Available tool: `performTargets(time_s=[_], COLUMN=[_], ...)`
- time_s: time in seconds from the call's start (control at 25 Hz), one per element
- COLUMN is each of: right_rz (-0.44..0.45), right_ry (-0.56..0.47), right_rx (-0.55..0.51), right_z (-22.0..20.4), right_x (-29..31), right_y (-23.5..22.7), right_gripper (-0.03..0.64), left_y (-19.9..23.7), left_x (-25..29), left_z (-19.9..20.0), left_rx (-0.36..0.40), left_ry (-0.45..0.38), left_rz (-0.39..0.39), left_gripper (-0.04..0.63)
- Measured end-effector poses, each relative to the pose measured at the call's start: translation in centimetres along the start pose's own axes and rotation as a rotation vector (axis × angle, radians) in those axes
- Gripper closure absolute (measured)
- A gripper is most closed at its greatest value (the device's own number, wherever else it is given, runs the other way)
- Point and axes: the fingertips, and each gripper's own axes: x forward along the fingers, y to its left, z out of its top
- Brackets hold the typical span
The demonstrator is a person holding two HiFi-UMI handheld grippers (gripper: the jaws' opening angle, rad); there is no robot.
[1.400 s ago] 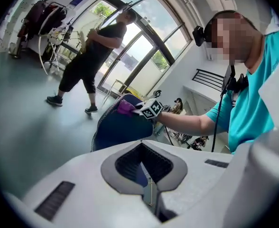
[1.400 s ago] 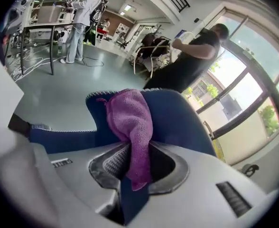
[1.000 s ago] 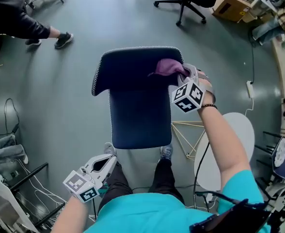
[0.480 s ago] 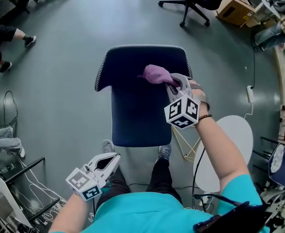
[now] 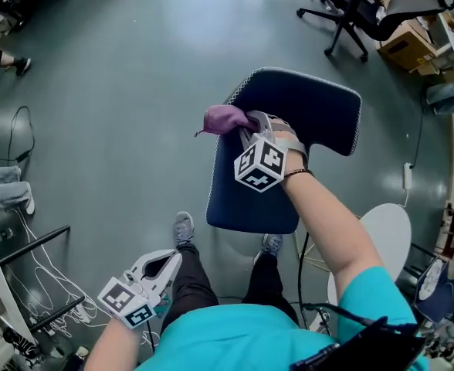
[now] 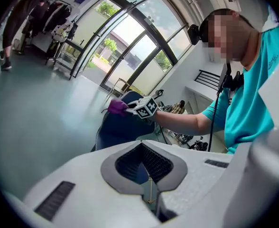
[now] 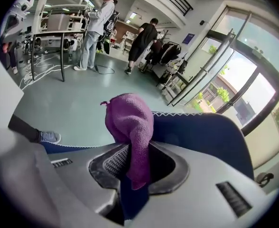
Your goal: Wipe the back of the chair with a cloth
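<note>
I'm looking steeply down on the grey floor [image 5: 119,68] and the dark blue chair [image 5: 312,110], which lies slantwise in the head view: seat near my legs, back running up toward the upper right. In the right gripper view the back [image 7: 201,132] fills the space behind the jaws, its white-stitched top rim running across. The right gripper [image 5: 246,126] reaches in over the chair's left edge, its jaws clamped on the purple cloth [image 5: 225,119]. The cloth's long axis runs leftward out of the jaws, its thin tail pointing out over the floor. Up close the cloth [image 7: 130,127] bunches up above the jaws, and one end hangs down between them. I can't tell whether it presses on the rim. The left gripper [image 5: 169,261] hangs low by my left leg, well apart from the chair, jaws slightly parted, nothing between them.
</note>
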Motion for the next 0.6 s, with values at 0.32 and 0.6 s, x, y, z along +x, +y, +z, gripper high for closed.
performTargets(time_s=[0.32, 0.6], right_rz=[-0.188, -0.281], right_ry=[0.299, 0.451], right_rx=[-0.242, -0.113], right_z=[-9.8, -24.2], right_x=[-0.6, -8.4], right_y=[-4.1, -8.9], right_gripper=[0.527, 0.528], left_y=[0.4, -1.9], left_x=[0.0, 9.3], left_z=[-0.5, 3.7], left_rx=[-0.007, 0.173], left_ry=[0.010, 0.000], left_rz=[-0.014, -0.023], left_gripper=[0.600, 0.600])
